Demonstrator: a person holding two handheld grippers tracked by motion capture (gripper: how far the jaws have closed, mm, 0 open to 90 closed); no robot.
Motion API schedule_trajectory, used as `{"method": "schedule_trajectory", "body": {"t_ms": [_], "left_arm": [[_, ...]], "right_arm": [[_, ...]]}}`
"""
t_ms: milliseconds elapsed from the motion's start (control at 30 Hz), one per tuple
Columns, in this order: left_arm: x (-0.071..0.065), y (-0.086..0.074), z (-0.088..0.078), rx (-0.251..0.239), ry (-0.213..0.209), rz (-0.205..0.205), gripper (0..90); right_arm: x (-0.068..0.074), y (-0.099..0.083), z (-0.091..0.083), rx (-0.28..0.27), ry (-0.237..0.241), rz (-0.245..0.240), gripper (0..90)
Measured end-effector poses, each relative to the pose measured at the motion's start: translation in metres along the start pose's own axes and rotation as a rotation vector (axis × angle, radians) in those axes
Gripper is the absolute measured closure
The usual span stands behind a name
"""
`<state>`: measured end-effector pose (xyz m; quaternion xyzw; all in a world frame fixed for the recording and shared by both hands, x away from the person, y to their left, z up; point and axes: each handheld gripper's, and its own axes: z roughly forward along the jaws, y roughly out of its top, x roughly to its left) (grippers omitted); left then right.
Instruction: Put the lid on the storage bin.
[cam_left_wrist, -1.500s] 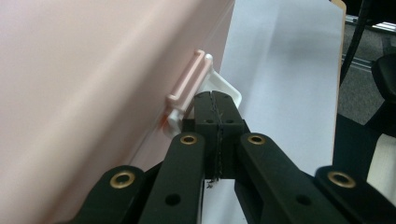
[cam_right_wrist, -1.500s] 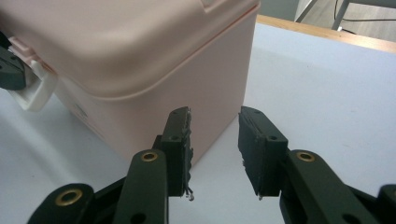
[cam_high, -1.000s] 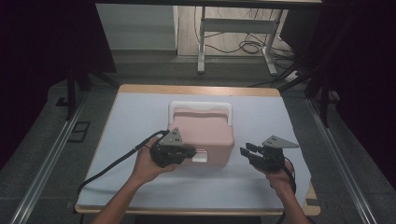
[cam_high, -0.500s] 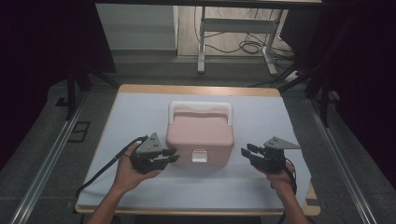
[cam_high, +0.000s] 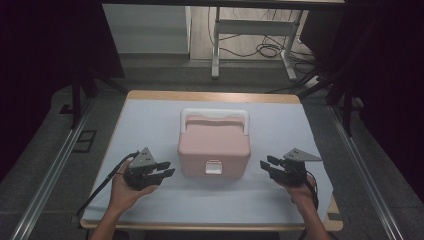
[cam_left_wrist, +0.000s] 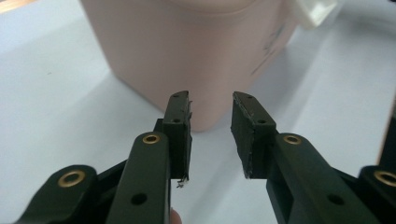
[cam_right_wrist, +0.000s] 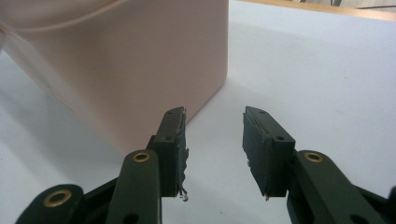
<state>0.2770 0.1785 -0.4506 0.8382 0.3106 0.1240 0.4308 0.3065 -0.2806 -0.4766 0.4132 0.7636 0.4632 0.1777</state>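
A pink lidded box (cam_high: 214, 150) with a white handle (cam_high: 215, 116) and a white front latch (cam_high: 213, 167) stands mid-table. My left gripper (cam_high: 165, 169) sits to the left of the box, a short gap away, pointing at it. Its jaws have just been opening and hold nothing. In the left gripper view the box's corner (cam_left_wrist: 196, 60) looms just beyond the left gripper (cam_left_wrist: 211, 105). My right gripper (cam_high: 266, 166) is to the right of the box, open and empty, its jaws widening a little. The box's side (cam_right_wrist: 140, 70) fills the left of the right gripper view, past the right gripper (cam_right_wrist: 212, 116).
The box rests on a pale blue mat (cam_high: 150, 120) over a wooden table (cam_high: 210, 95). Table edges lie close behind both hands. A desk frame with cables (cam_high: 250, 45) stands on the floor beyond the table.
My left gripper has pulled away from the box's front latch, moving left and down toward the mat, and its jaws have opened. The right gripper has stayed in place, opening slightly.
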Motion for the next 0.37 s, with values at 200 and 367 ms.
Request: {"method": "schedule_trajectory", "body": {"t_ms": [200,367], "left_arm": [[0.0033,0.0003,-0.0006,-0.002,0.011,-0.009,68.5],[0.0066,-0.0031,0.0037,0.013,0.020,-0.022,65.1]], "right_arm": [[0.0005,0.0010,0.0007,-0.004,0.002,-0.006,58.2],[-0.0001,0.0009,0.0009,-0.007,0.000,-0.008,53.9]]}}
